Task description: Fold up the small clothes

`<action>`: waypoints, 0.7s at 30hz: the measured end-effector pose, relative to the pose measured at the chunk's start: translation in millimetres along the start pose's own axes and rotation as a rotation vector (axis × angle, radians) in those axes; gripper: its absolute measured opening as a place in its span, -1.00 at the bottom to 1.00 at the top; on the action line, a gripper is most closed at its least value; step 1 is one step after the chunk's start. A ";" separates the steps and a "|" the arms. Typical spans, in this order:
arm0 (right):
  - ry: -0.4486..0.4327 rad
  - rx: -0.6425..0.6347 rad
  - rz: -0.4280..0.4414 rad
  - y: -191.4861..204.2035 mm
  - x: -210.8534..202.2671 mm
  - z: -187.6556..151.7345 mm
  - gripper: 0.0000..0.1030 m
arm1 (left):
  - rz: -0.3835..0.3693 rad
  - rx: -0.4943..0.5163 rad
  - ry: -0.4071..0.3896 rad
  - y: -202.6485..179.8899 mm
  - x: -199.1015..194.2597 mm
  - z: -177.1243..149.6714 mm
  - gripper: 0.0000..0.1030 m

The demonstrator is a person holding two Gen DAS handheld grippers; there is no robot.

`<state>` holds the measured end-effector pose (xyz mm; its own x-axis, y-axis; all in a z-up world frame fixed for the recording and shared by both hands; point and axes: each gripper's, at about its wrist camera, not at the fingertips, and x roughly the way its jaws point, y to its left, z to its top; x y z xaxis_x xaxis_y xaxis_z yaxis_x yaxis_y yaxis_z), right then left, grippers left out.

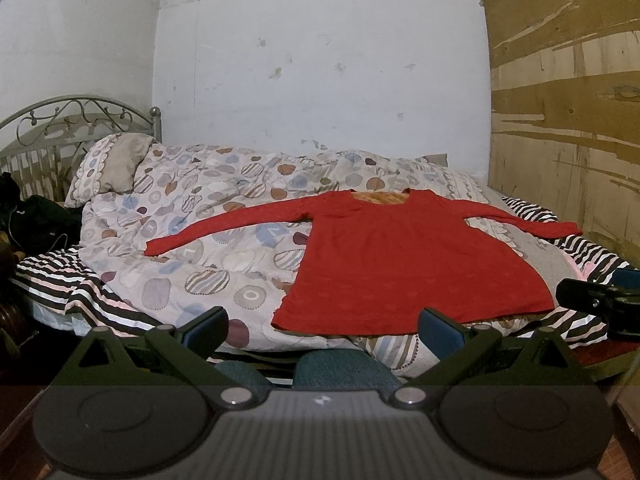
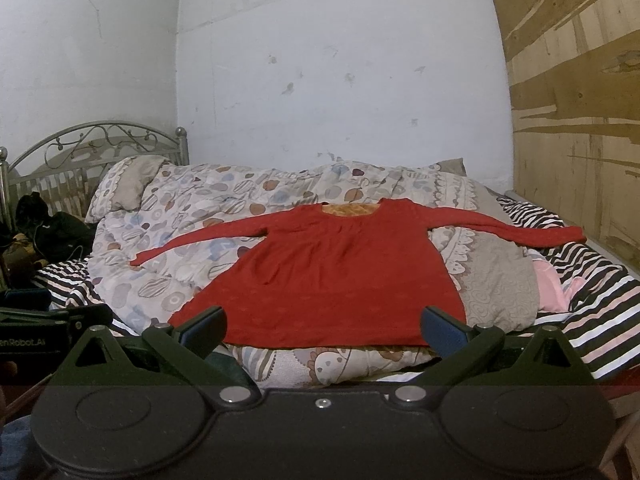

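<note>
The red top [image 1: 416, 256] lies flat on the patterned quilt [image 1: 192, 248], front up, both sleeves stretched wide, hem towards us: laid out, I'd say, so the sleeves can be folded in first. Left gripper [image 1: 322, 326] hangs just short of the hem, jaws spread wide, nothing in them. Right gripper [image 2: 324, 328] lines up with the hem too, jaws equally wide apart, gripping nothing. No fold started yet.
</note>
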<state>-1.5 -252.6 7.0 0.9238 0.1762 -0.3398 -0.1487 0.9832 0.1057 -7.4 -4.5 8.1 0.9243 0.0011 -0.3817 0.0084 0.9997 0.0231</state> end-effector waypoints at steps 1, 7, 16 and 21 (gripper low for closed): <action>0.000 0.001 0.000 -0.1 0.0 -0.1 0.99 | 0.000 0.000 0.000 -0.1 0.2 -0.2 0.99; 0.000 0.000 -0.001 -0.3 0.0 0.0 0.99 | 0.000 0.000 0.000 -0.1 0.1 -0.3 0.99; 0.008 0.004 -0.001 10.8 0.4 -5.5 0.99 | 0.001 -0.013 0.014 6.1 0.3 1.4 0.99; 0.015 0.007 0.004 13.4 0.5 -7.8 0.99 | 0.000 -0.016 0.033 5.7 5.5 -0.5 0.99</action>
<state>-5.8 -239.0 0.9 0.9178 0.1811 -0.3534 -0.1501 0.9821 0.1134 -2.4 1.2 5.7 0.9112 0.0018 -0.4119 0.0021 1.0000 0.0088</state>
